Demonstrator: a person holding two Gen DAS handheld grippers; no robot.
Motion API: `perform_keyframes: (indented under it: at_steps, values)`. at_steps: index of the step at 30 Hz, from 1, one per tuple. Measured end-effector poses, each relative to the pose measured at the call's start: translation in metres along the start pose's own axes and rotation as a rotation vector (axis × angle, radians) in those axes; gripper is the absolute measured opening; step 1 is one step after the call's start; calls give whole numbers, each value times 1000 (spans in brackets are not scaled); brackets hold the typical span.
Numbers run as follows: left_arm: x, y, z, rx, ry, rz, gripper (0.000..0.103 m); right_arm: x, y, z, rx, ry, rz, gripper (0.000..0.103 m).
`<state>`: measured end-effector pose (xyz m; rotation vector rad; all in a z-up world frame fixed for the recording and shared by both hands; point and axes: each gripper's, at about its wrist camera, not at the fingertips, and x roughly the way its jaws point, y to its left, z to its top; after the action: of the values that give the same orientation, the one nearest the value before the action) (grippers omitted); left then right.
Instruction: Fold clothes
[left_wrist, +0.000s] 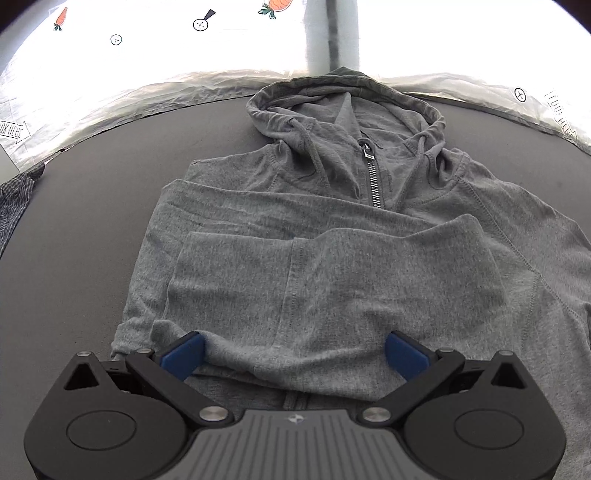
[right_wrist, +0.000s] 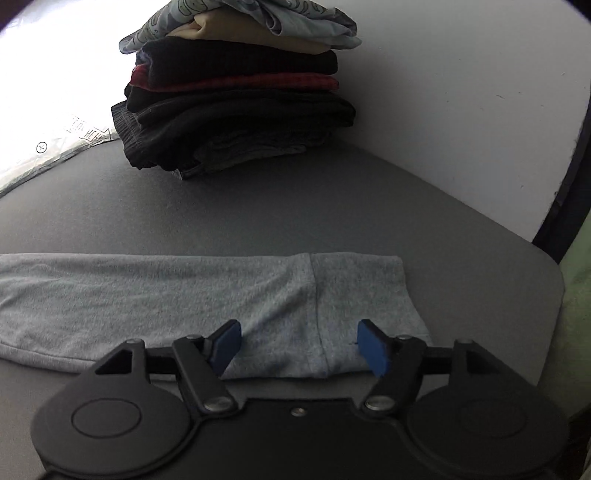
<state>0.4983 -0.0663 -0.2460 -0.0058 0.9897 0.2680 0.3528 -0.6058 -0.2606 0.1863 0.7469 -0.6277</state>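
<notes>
Our left gripper (left_wrist: 294, 352) and right gripper (right_wrist: 298, 343) both stand open: the hoodie (left_wrist: 332, 236) bunches between the left fingers, its sleeve (right_wrist: 207, 299) lies flat on the bench (right_wrist: 258, 206) between the right fingers. We should pinch both layers near the cuff before lifting.

Grey zip hoodie (left_wrist: 332, 258) flat on table, hood toward far edge, left sleeve folded across chest, right sleeve (right_wrist: 221, 295) stretched sideways.

Left hand-held gripper (left_wrist: 295, 354) spread wide over grey hoodie (left_wrist: 332, 236)
</notes>
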Motion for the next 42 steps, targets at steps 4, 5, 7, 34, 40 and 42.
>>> perform_keyframes:
  at_steps: [4, 5, 7, 34, 40, 42]
  values:
    - [1, 4, -2, -18, 6, -15, 103, 10, -30, -2, 109, 19, -57, 85]
    - [1, 4, -2, -19, 6, -20, 103, 11, -30, -2, 98, 17, -61, 90]
    - [1, 5, -2, -20, 6, -25, 103, 12, -30, -4, 71, 12, -68, 92]
    - [3, 12, -1, 4, 25, -63, 103, 12, -19, -36, 1028, 190, 619, 11]
    - [-5, 31, -3, 45, 66, -177, 103, 22, 83, -54, 1180, 414, 903, 11]
    - [-9, 47, -4, -4, 74, -218, 103, 15, 127, -46, 1096, 459, 958, 10]
